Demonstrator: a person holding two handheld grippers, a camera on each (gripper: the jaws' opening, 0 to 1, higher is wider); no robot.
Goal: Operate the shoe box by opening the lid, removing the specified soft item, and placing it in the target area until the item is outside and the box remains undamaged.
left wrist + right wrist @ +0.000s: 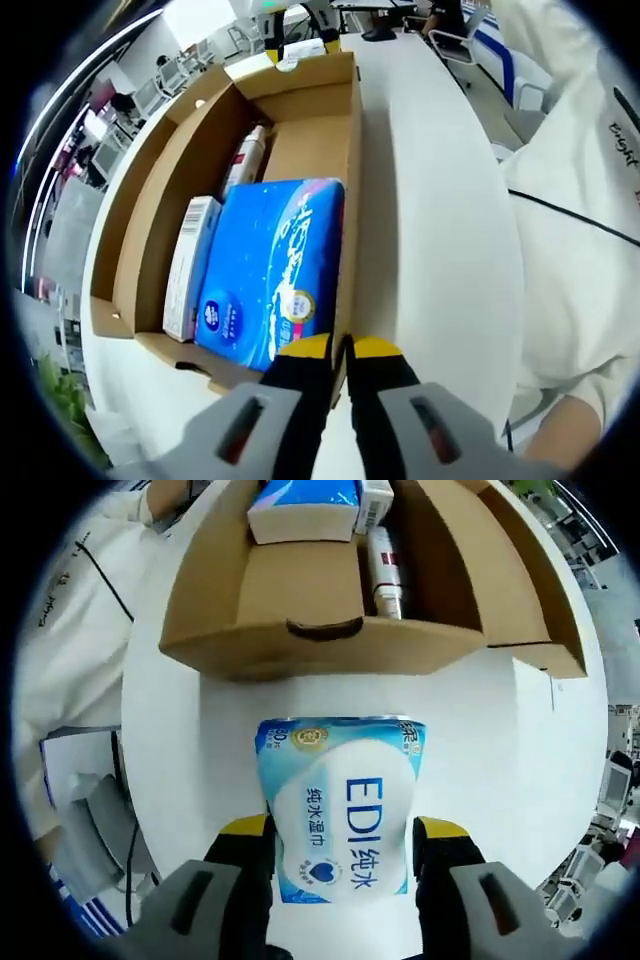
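An open cardboard shoe box (310,100) stands on a white table (440,250). Inside it lie a blue soft pack (270,270), a white carton (190,265) and a bottle (245,160). My left gripper (340,355) is shut on the box's near right wall, one yellow-tipped jaw on each side. In the right gripper view the box (300,610) lies ahead with its flaps spread. My right gripper (343,845) is shut on a blue-and-white wet wipes pack (340,800), held outside the box over the table (500,780).
A person in a white garment (580,250) stands at the table's right side, with a black cable across it. The same white garment (70,630) shows left of the box. Office chairs and desks (180,70) fill the background beyond the table.
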